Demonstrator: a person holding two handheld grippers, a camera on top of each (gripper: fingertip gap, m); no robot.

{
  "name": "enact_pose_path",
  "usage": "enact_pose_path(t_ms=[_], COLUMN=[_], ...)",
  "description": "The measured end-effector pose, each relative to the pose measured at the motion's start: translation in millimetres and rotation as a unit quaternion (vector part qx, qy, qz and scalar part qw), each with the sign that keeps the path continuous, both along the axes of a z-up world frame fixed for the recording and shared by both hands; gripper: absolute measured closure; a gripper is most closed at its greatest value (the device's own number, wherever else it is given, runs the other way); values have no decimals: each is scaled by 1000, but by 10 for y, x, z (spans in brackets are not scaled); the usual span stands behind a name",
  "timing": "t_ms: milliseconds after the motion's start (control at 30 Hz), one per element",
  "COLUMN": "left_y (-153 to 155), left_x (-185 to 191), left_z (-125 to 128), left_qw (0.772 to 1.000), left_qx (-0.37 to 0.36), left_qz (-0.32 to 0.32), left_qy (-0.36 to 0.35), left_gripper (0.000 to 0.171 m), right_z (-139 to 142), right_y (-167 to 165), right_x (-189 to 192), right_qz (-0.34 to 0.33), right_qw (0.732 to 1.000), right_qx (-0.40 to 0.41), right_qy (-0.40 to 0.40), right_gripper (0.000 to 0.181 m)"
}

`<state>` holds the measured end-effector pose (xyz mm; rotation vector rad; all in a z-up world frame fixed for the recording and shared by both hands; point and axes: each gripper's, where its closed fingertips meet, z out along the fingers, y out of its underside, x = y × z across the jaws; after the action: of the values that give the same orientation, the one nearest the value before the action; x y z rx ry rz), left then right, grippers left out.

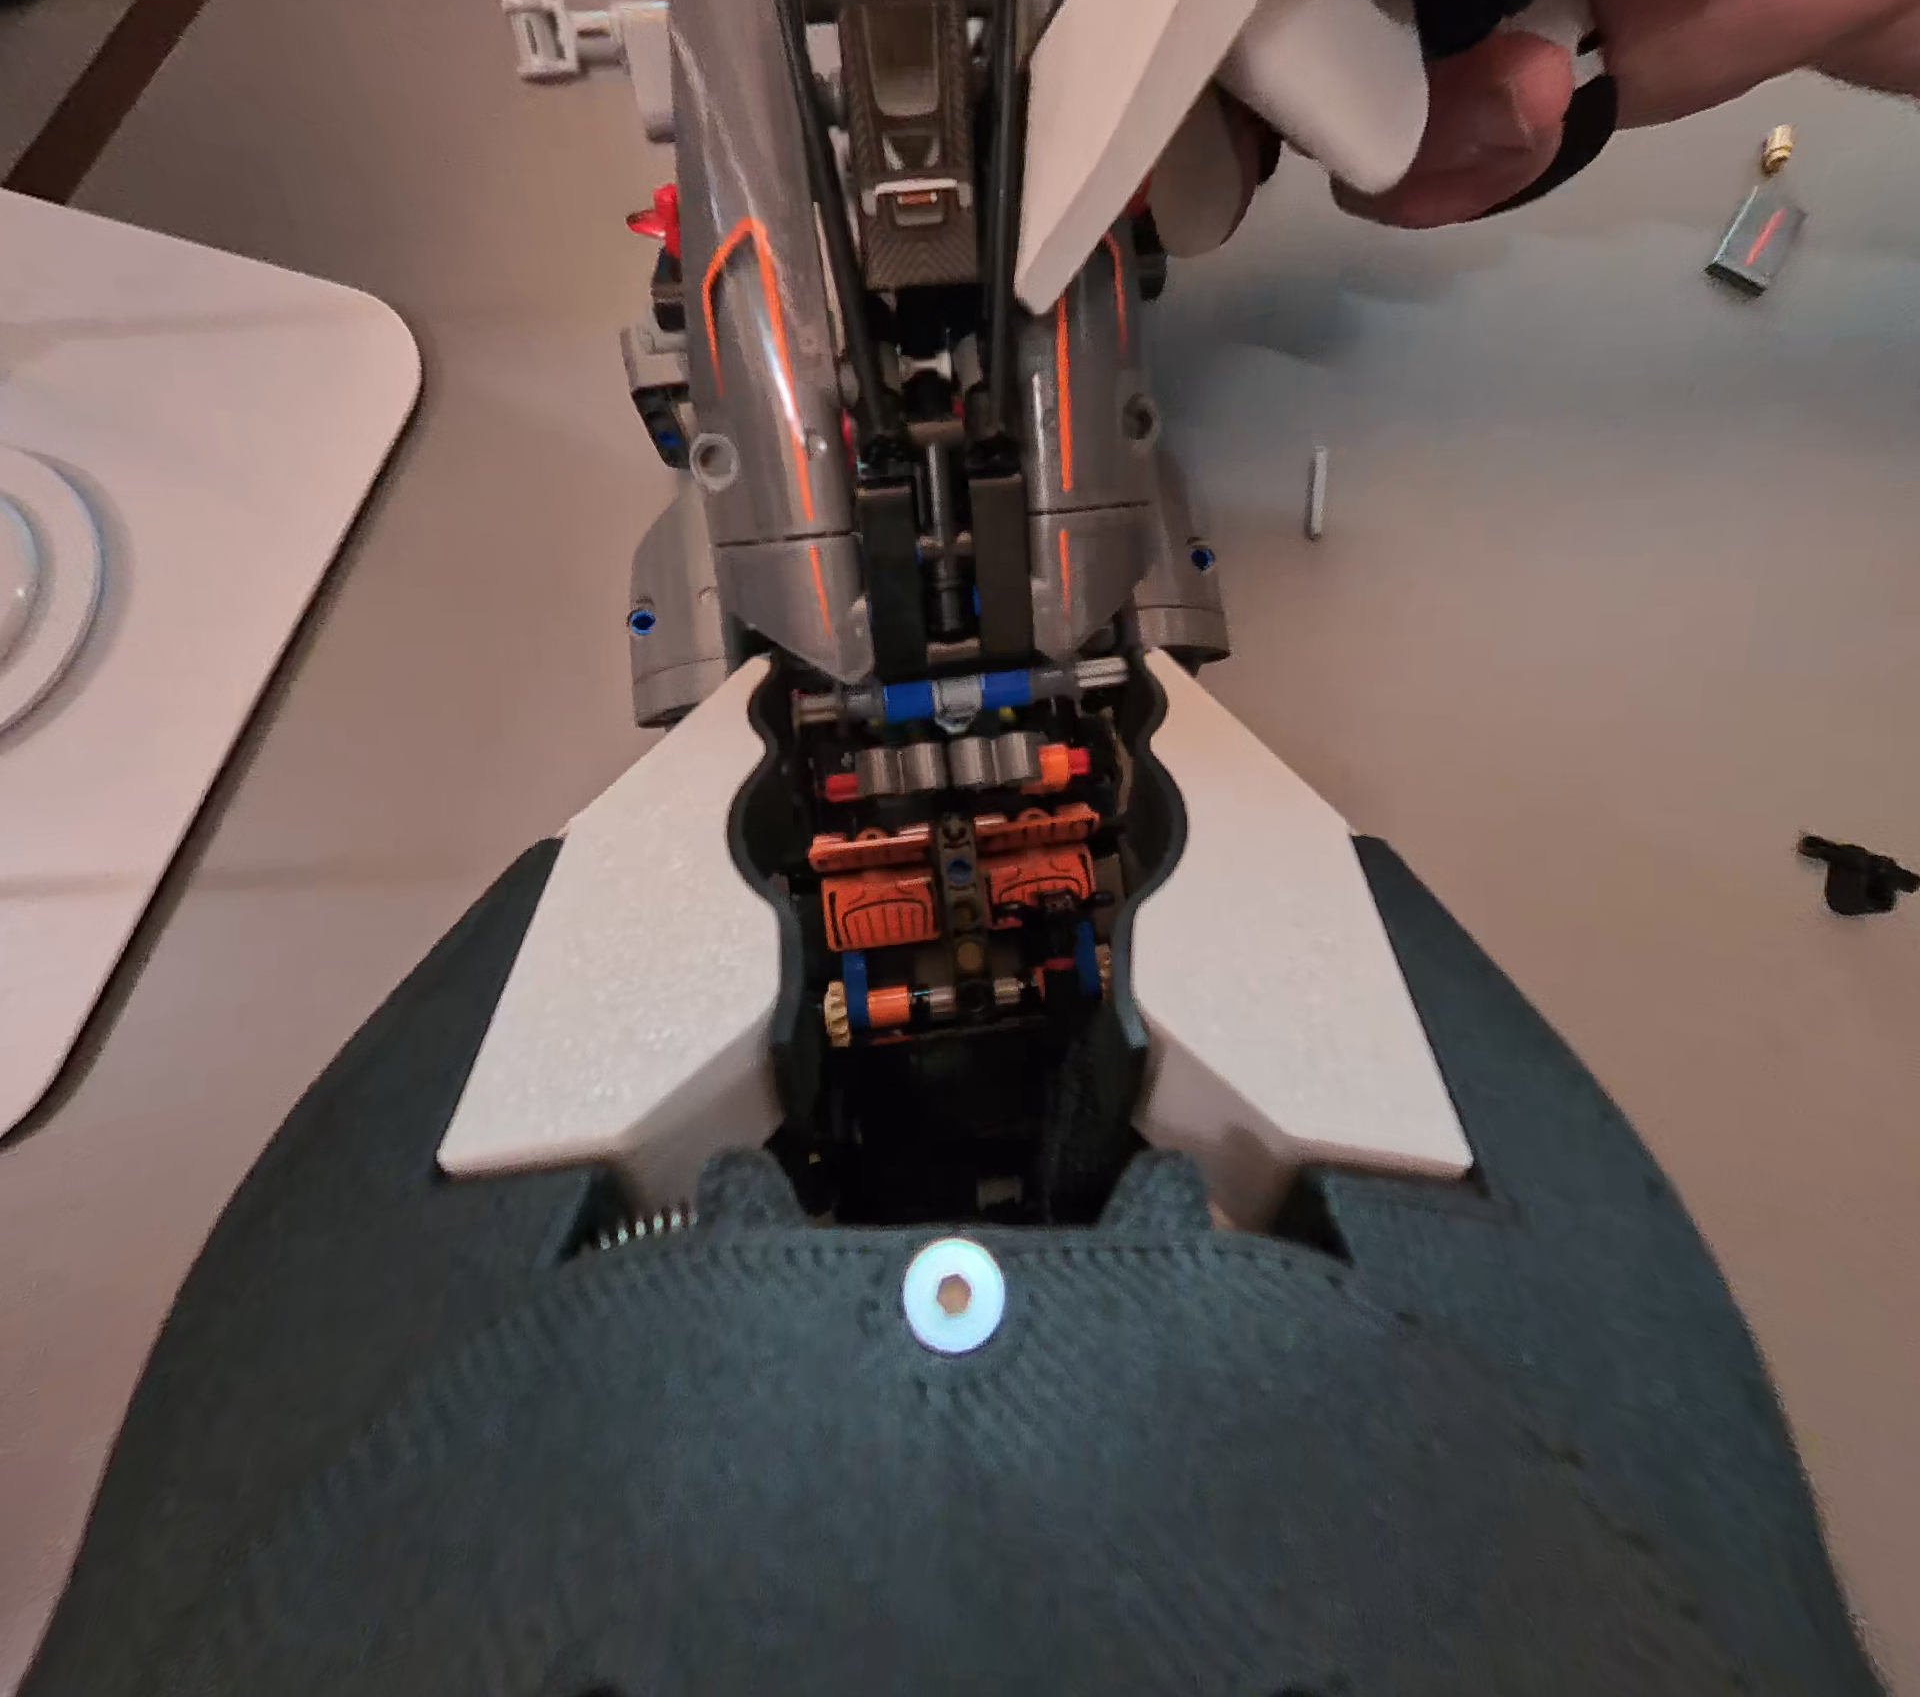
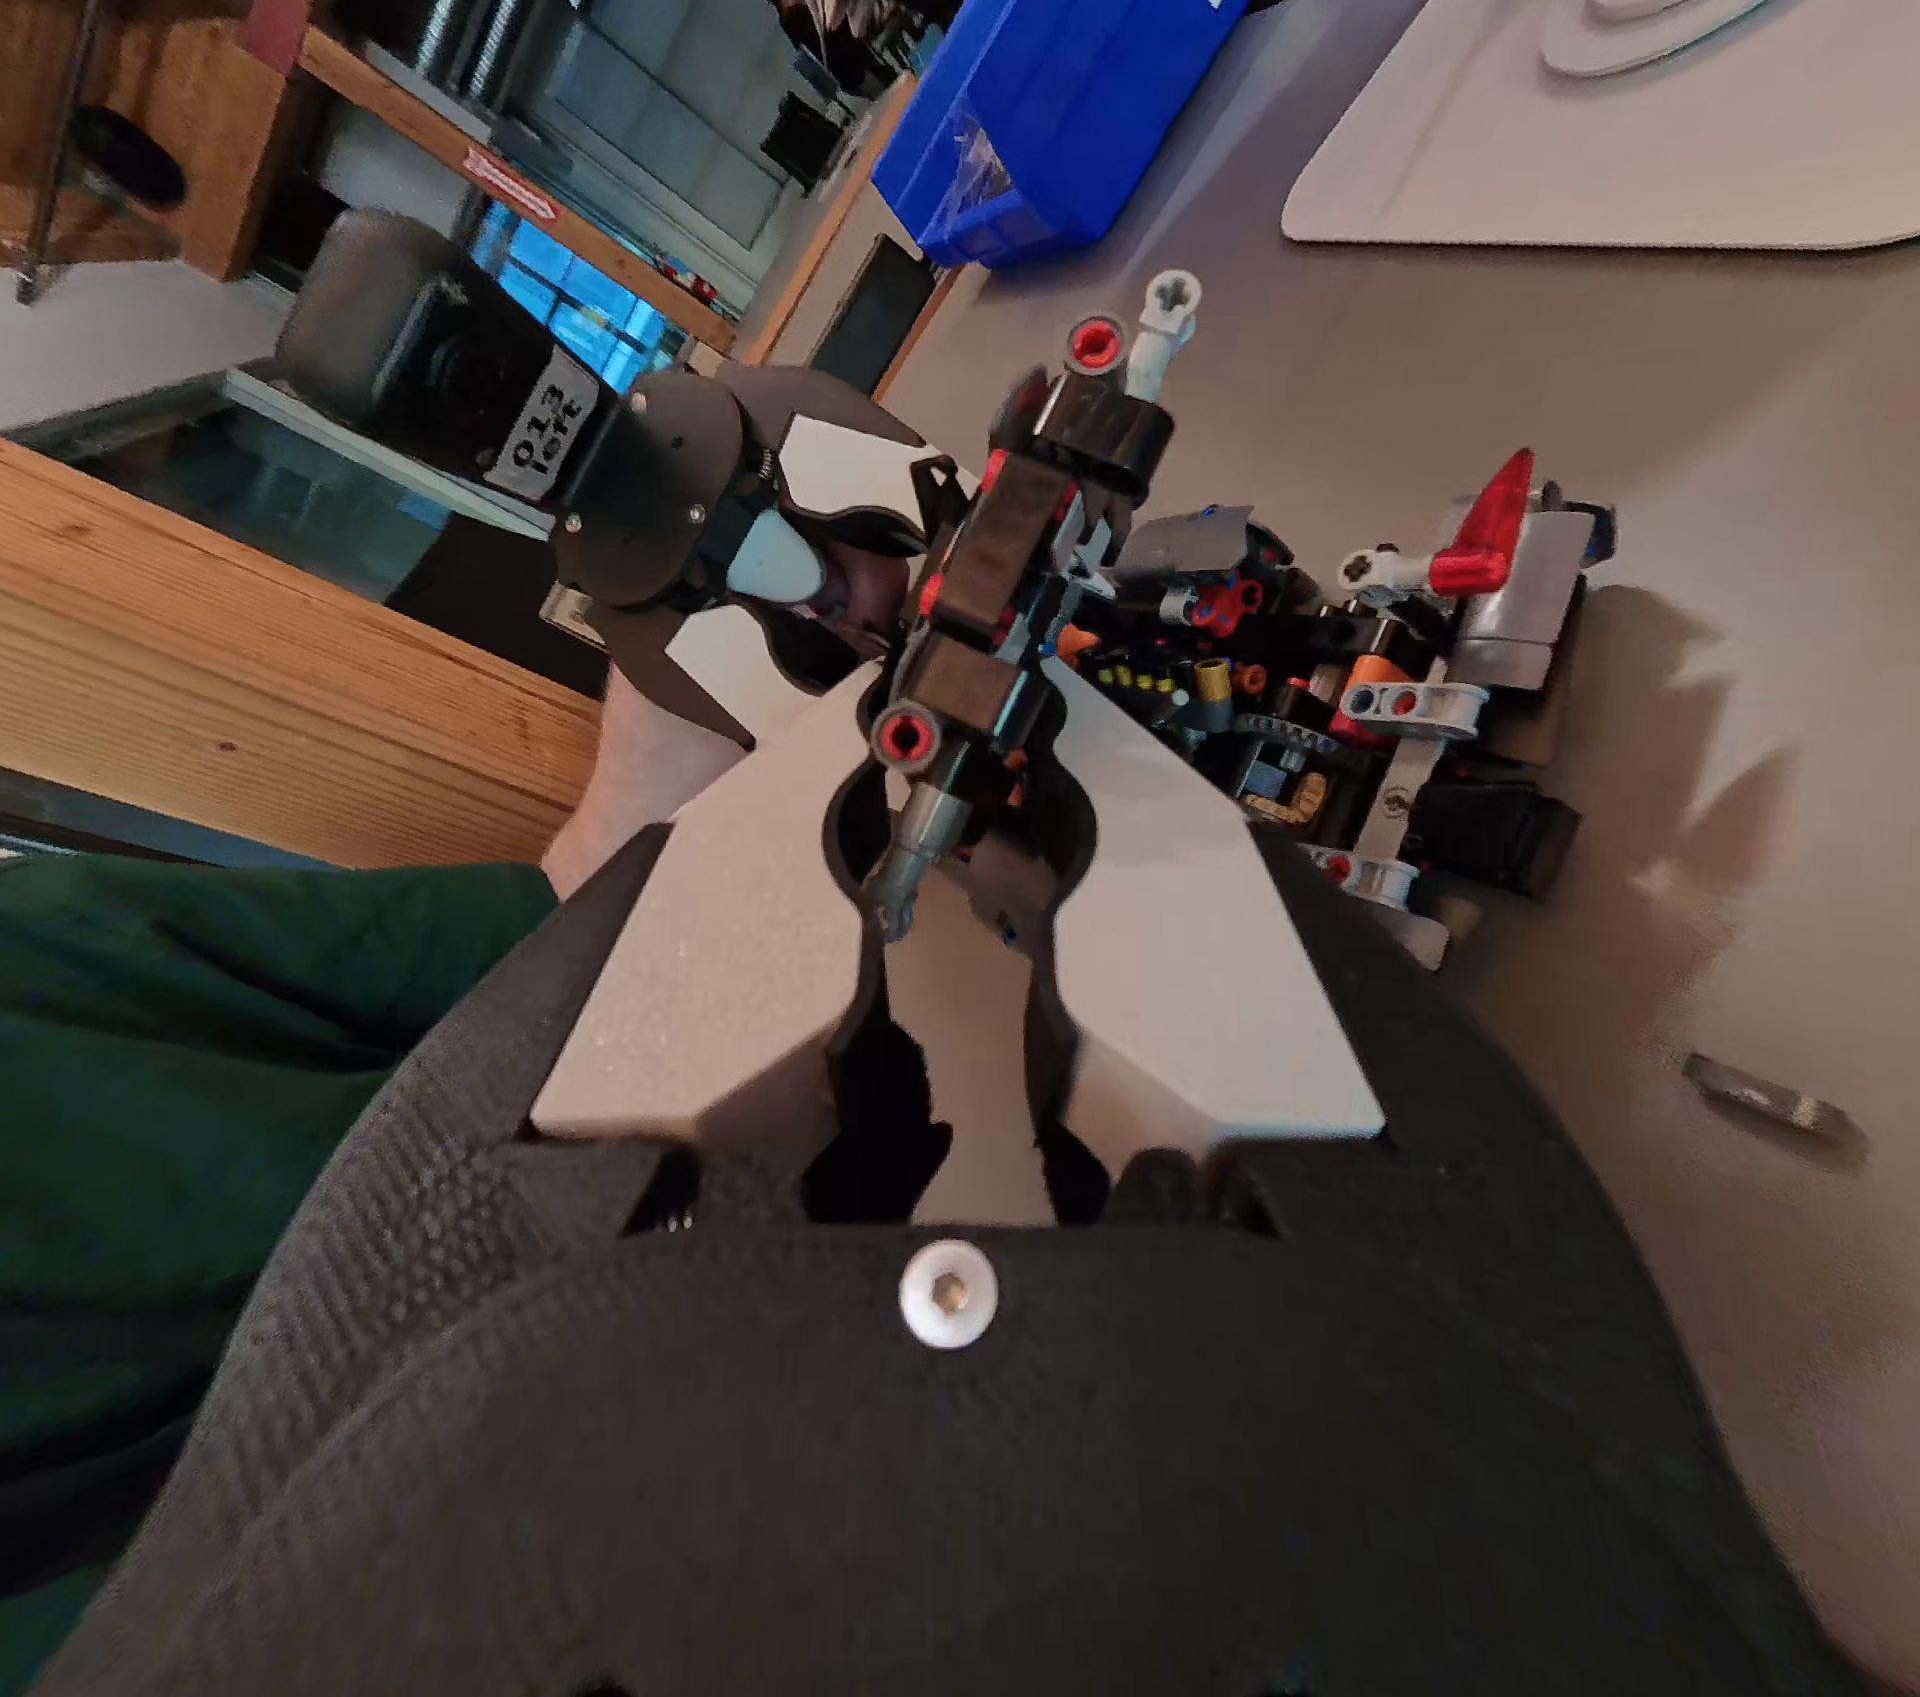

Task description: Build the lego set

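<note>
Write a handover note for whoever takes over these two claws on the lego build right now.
Left claw: shut on the lego model at its orange and grey gear end, on the table.
Right claw: shut on a black sub-assembly with red pins, held against the model.
Loose on the table: a black connector, a dark tile, a grey bar.
Done: body mostly built. Left: seat the sub-assembly, add the loose parts.

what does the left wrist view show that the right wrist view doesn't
Only the left wrist view shows the model's grey, orange-striped body panels, the orange engine block between the left gripper fingers, and loose parts: a black connector and a small dark tile.

Only the right wrist view shows the blue bin, wooden shelving, a green sleeve, and the model's red spike.

Both show the lego model, both grippers holding it, the right gripper, the table and the white pad.
</note>
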<state>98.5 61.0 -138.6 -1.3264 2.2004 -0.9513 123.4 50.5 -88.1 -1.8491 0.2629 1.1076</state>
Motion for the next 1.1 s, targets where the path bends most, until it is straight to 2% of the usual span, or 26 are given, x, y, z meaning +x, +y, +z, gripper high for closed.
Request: enact_pose_path(t_ms=[200, 400, 467, 533, 633, 700, 833, 1100], left_y=[0, -51, -82, -125, -143, -186, -292, -339], left_x=[60, 99, 80, 28, -42, -94, -175, -359], left_z=[146, 331, 373, 513, 878, 1031, 1208, 1561], left_qw=[999, 995, 995, 990, 963, 942, 916, 849], left_qx=[16, 21, -9, -73, -216, -284, -340, -450], left_qz=[8, 1, -4, -19, -34, -55, -91, -148], left_qy=[-46, -100, -101, -115, -156, -170, -194, -236], left_gripper=[104, 122, 118, 119, 129, 136, 151, 150], right_z=[170, 395, 441, 532, 685, 762, 864, 1031], right_y=[-36, -73, -79, -122, -204, -241, -280, -376], right_x=[113, 109, 128, 146, 109, 65, 28, -127], right_qz=[-23, -11, -16, -13, 14, 32, 47, 91], right_qw=[995, 986, 986, 983, 976, 972, 962, 948], right_qx=[47, 97, 109, 127, 156, 175, 201, 248], right_qy=[90, 134, 125, 128, 149, 156, 180, 178], right_gripper=[161, 161, 161, 161, 161, 161, 161, 161])
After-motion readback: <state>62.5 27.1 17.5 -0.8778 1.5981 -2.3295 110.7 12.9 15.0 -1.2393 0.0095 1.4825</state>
